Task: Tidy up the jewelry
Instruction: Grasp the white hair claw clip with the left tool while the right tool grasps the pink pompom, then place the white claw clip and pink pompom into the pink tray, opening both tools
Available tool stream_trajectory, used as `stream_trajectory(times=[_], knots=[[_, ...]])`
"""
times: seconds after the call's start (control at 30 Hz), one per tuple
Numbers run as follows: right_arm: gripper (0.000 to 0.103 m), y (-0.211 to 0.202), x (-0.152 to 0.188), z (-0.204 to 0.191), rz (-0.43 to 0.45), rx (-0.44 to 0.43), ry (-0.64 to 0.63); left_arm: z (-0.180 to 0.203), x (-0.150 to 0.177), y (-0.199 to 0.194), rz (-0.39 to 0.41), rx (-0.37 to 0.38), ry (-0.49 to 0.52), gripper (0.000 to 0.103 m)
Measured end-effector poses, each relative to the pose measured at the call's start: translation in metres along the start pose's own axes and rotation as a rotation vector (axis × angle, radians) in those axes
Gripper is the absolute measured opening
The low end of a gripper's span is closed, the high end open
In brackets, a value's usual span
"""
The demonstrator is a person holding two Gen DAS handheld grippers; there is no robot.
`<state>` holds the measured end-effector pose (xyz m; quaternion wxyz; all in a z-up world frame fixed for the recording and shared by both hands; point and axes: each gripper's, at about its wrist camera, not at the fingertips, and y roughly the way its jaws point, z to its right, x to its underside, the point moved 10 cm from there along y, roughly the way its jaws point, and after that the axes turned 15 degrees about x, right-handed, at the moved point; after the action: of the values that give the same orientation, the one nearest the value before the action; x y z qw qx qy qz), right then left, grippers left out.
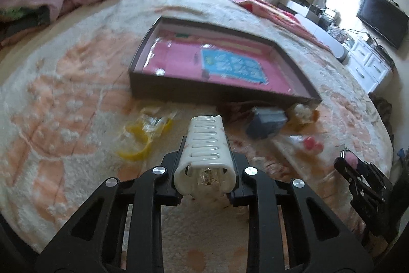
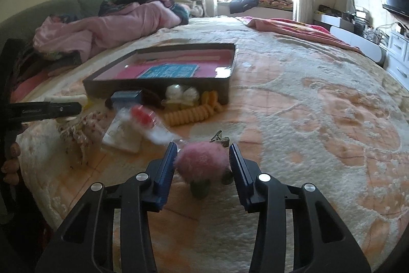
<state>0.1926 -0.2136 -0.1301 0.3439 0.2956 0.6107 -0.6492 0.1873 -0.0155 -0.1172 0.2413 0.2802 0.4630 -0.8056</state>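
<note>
- The white claw hair clip (image 1: pixel 205 147) sits clamped lengthwise between the 2 fingers of the left gripper (image 1: pixel 204 145), its toothed end pointing toward the dark shallow box (image 1: pixel 219 94) on the fluffy cream-and-peach blanket (image 1: pixel 64 106).
- A pink pompom clip (image 2: pixel 202 161) lies between the fingers of the right gripper (image 2: pixel 203 155), which stand narrowly apart; whether they touch the fluff, I cannot tell.
- Its metal clip end (image 2: pixel 219 137) pokes out just beyond the pompom.
- Near the box's front wall lie a yellow bangle (image 1: pixel 139 138), a small blue-grey box (image 1: pixel 267 123), an orange coil tie (image 2: pixel 189 115) and small clear packets (image 2: pixel 122 132).
</note>
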Motion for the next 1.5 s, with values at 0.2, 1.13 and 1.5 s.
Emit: stream_trajectory(times=[0.2,1.13,1.5], knots=[[0.04,0.0,-0.018,0.016,0.028,0.022,0.026,0.013,-0.026,0.003,0.029,0.016,0.036,0.017],[0.033,0.105,-0.128,-0.032,-0.026,-0.032,-0.02,-0.039,-0.101,0.055,0.031,-0.045,0.021,0.017],[0.033,0.144,-0.12,-0.053,-0.106,-0.032,-0.098,-0.05,-0.089,0.079,-0.032,-0.052,0.018,0.017]])
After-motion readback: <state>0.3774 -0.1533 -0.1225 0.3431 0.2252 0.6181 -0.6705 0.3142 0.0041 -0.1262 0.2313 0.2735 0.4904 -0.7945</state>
